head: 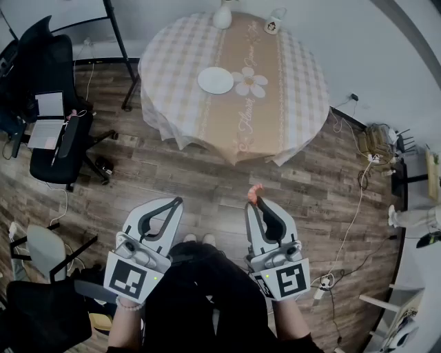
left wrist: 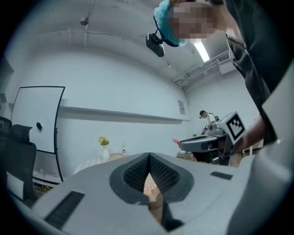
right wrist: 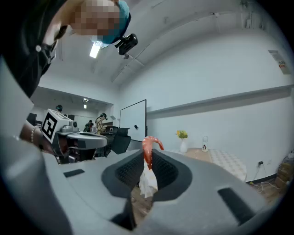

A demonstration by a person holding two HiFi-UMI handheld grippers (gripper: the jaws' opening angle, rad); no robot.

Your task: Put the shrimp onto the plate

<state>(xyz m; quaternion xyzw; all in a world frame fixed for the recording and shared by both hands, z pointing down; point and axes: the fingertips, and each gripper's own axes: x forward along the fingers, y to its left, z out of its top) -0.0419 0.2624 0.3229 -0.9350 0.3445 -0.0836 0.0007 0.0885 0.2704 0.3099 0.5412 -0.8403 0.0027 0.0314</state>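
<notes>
Currently both grippers are held low and near the person's body, over the wooden floor, well apart from the table. Right gripper: jaws clamped on the shrimp, pinched between the ribbed pads; its orange-red end curls up above the jaw tips and a pale part hangs lower down in the gap. In the head view the shrimp shows as a small orange bit sticking out past the tips, on the far side. Left gripper: jaws brought together, tips meeting, nothing between them; only a thin slit lower down, floor showing through. Round table stands far, covered with a checked cloth with a tan strip down the middle. White plate lies on the table's left part, just beside a daisy print, nothing on it. White vase at the far edge. Black office chair far left of the table.
</notes>
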